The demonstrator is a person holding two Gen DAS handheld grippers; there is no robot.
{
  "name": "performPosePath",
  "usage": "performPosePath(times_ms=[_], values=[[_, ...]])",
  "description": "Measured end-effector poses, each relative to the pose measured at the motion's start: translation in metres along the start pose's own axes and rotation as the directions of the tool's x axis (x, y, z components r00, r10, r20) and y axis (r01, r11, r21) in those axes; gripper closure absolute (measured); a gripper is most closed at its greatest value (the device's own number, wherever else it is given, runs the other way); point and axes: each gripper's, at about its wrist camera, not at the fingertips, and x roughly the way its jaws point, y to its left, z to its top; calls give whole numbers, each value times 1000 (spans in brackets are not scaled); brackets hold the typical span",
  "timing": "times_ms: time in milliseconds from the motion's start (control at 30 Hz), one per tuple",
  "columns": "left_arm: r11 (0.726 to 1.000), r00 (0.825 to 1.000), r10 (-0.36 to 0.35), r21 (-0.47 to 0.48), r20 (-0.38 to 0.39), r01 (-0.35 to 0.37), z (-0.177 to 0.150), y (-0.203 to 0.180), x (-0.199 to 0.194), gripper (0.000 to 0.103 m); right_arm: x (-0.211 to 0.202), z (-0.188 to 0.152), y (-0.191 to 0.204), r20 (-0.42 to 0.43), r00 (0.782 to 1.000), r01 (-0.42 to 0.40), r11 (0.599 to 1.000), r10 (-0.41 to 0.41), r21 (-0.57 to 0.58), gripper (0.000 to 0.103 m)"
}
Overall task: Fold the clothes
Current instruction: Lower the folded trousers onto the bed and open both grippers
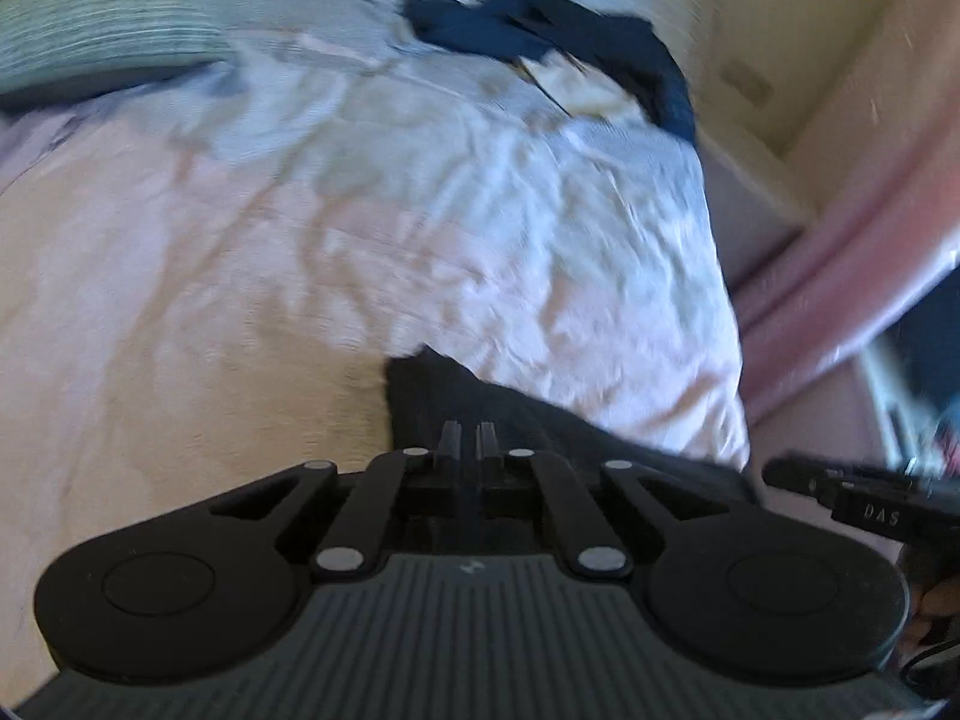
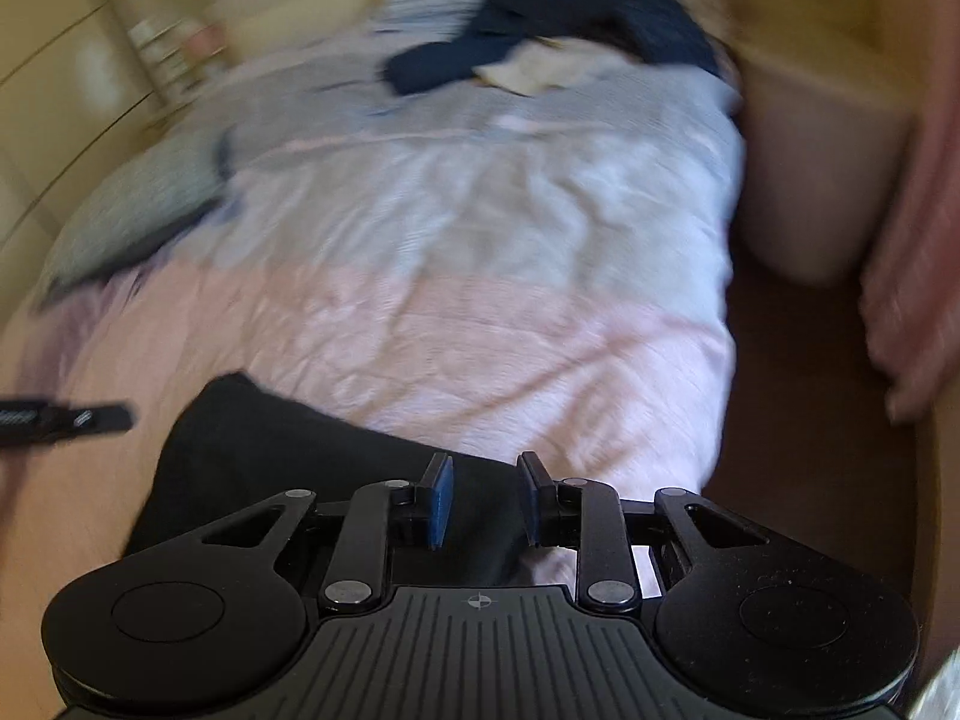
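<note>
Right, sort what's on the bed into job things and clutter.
Job:
black garment, near edge, left gripper shut on it
right gripper, open over it
navy clothes, far end

Clutter:
green pillow
bedcover
pink curtain

Black garment (image 2: 252, 450) on bed edge

Bed (image 2: 480, 330) middle bare — open passage. Dark clothes pile (image 2: 558, 30) blocks far end; striped pillow (image 1: 108, 36) left; black garment (image 2: 270, 450) nearest.
</note>
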Motion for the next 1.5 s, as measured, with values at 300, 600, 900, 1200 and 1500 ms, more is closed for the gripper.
performPosePath(times_ms=[300, 600, 900, 1200, 1500], values=[[998, 997, 60, -21, -41, -61, -4, 12, 20, 100, 3, -1, -24, -37, 999, 5, 999, -4, 45, 75], [996, 972, 77, -28, -223, -86, -74, -6, -22, 102, -27, -42, 27, -182, 975, -141, 986, 124, -85, 75], [988, 972, 88, -108, -216, -113, -89, -27, -64, 101, -54, -54, 55, -226, 959, -205, 968, 170, -143, 75], [947, 929, 269, -106, -253, -304, -79, -74, -100, 92, -46, -53, 71, -406, 895, -252, 960, 184, -122, 75], [895, 900, 378, -165, -217, -415, -80, -149, -156, 72, -116, -50, 48, -404, 890, -283, 951, 212, -126, 55]])
